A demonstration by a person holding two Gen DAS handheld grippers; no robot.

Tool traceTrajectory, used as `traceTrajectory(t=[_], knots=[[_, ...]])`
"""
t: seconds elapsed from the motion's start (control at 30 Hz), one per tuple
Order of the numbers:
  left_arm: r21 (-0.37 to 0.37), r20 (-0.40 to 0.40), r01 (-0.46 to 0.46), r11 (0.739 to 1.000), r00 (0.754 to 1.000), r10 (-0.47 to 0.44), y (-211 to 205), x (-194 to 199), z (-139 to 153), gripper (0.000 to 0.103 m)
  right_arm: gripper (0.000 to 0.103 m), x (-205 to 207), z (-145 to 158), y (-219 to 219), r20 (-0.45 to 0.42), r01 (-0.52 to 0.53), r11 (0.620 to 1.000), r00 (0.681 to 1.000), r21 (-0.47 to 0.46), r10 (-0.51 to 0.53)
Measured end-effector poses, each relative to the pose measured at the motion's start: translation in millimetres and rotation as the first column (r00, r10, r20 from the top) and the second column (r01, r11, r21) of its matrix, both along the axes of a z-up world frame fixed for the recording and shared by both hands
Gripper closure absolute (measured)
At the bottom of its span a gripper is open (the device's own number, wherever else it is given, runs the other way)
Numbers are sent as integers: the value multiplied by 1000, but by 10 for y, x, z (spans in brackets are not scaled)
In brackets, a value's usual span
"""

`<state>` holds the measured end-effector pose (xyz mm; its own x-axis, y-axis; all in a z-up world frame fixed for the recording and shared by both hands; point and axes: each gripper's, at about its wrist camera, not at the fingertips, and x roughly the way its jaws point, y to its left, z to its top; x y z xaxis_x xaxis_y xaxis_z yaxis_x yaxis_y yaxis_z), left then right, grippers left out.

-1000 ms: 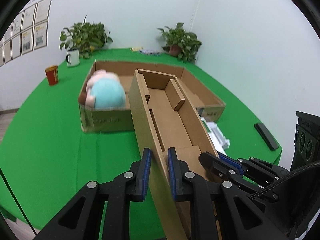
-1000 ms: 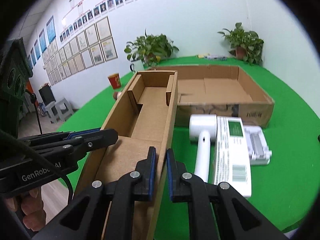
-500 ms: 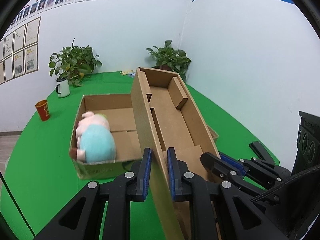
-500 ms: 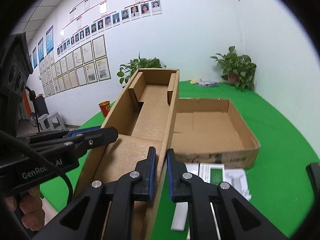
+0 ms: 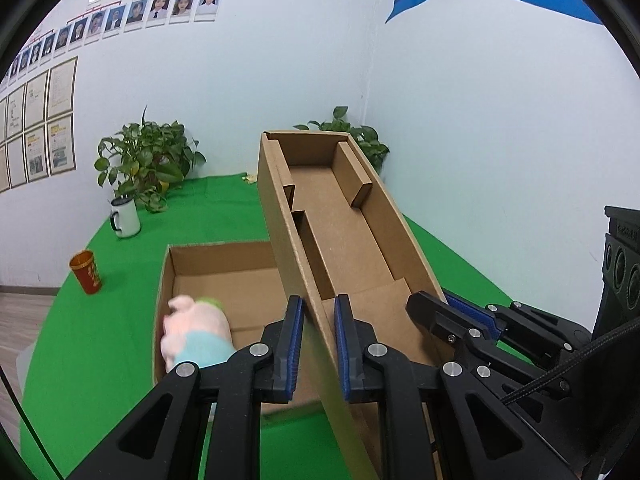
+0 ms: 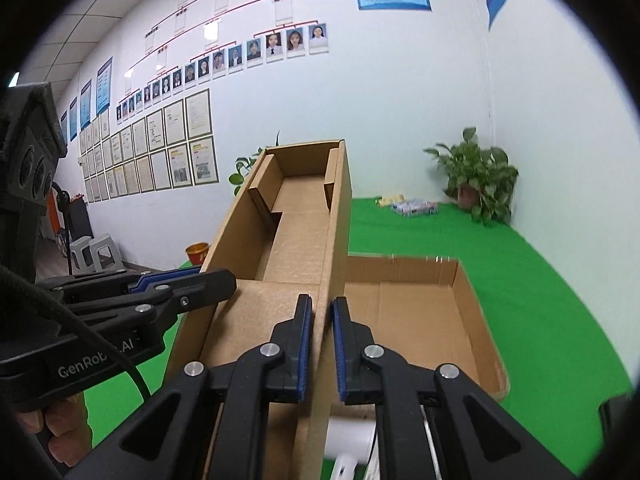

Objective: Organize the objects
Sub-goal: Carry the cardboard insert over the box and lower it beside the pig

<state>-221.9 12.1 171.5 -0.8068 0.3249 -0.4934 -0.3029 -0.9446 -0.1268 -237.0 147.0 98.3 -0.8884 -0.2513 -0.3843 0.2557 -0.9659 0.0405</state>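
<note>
Rising w/ far end tipping up: insert [image 5: 344, 240], light, stiff cardboard. L gripper [image 5: 316, 344] & R gripper [image 6: 319, 350] are each clamping a side wall; grip near corners.

Office: staff photo chart [image 6: 256, 56], framed certificates [image 6: 160, 152] on wall

We see a green table [image 5: 100, 360] carrying an open cardboard box [image 5: 164, 280], a red cup [image 5: 86, 272], a white mug [image 5: 126, 218] and two potted plants [image 5: 148, 164].

Matt brown cardboard tray [image 5: 340, 232]
</note>
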Motion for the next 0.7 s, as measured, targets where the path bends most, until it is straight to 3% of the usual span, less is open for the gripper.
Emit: traceTrajectory(t=[0.17,0.33,0.53,0.7], knots=[[1,4,-7,1000,1000,7,-59,-344,157,90,93,-282,58,-21,9,-10,1000,1000,0,10],[-24,31,-27,999,999,28,-98,-731,137,91,94,-551,3,-44,40,-22,1000,999,-14,22],[-62,83,-54,997,995,59,-107,-1235,-113,91,94,-892,-172,-66,100,-35,999,994,-26,38],[-84,142,-54,995,988,66,-93,-1523,-503,91,94,-1142,-458,-50,180,-40,997,982,-62,50]])
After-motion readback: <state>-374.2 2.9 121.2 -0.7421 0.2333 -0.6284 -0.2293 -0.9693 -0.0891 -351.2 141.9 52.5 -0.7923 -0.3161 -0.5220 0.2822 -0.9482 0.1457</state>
